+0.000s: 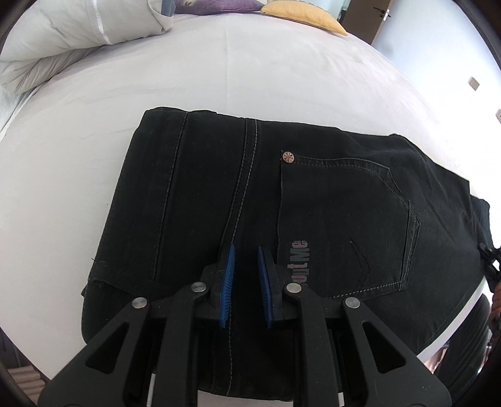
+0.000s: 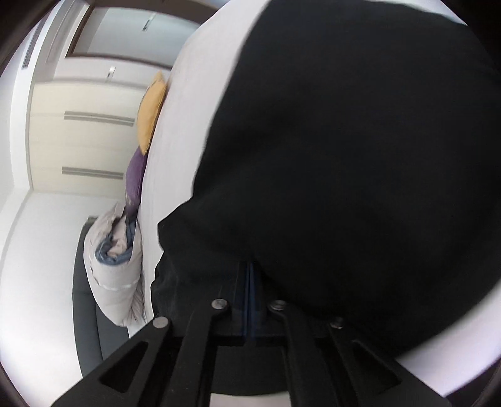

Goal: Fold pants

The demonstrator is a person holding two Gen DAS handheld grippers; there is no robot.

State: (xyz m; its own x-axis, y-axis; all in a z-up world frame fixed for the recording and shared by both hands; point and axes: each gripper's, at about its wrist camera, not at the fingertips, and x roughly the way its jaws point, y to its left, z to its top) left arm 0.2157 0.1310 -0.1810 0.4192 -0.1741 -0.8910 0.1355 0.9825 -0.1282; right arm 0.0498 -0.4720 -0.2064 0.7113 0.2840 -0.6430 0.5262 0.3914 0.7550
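Folded black pants [image 1: 281, 219] lie near the bed [image 1: 219, 78] edge, bare sheet beyond. Left claw [image 1: 245, 250] hovers above them, narrowly parted, empty; right claw [image 2: 250, 266] is clamped on their cloth.

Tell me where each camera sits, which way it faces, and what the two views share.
Left wrist: on the left gripper, looking steeply down on the folded black pants on the white bed; blue pads slightly apart, nothing visibly between them.
Right wrist: on the right gripper, rolled sideways; pads together, black fabric covering the tips.
Shared: pants, bed, yellow cushion, purple cushion, white duvet.
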